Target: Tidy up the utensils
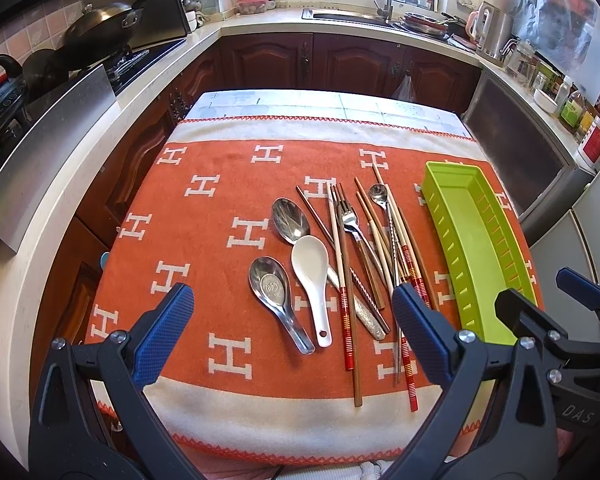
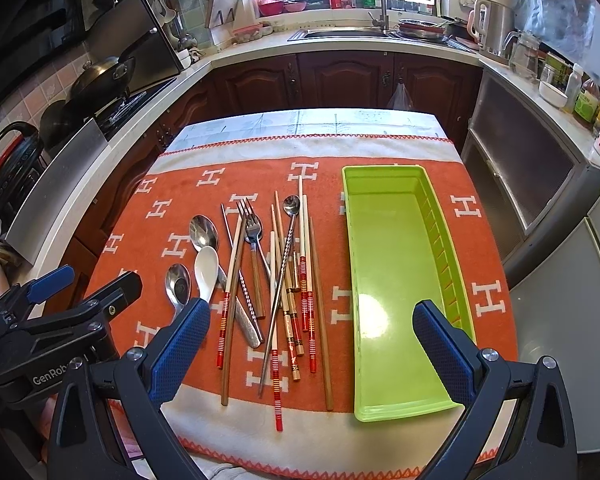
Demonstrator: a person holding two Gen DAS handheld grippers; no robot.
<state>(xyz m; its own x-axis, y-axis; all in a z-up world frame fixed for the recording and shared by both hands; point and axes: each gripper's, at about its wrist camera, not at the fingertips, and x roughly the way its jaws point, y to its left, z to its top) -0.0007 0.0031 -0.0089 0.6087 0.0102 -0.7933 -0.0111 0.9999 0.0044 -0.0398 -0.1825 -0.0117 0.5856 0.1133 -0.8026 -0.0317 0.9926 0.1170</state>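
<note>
A loose pile of utensils lies on an orange towel point(image 1: 204, 248): a white ceramic spoon point(image 1: 312, 272) point(image 2: 206, 268), metal spoons point(image 1: 270, 284) point(image 2: 178, 280), a fork point(image 1: 350, 220) point(image 2: 252, 228) and several chopsticks point(image 1: 346, 280) point(image 2: 304, 280). An empty green tray point(image 1: 476, 248) point(image 2: 396, 280) sits to their right. My left gripper point(image 1: 292, 320) hovers open above the near end of the spoons. Over the gap between the chopsticks and the tray's near end, my right gripper point(image 2: 312, 336) is open with nothing in it. The right gripper point(image 1: 540, 300) also shows at the right edge of the left wrist view.
The towel covers a small table point(image 2: 340, 120) with kitchen counters around it. A wok point(image 2: 100, 76) stands on the stove at left, a sink point(image 2: 340, 32) at the back, bottles and a kettle point(image 2: 496, 24) at right. Dark cabinets lie beyond the table's far edge.
</note>
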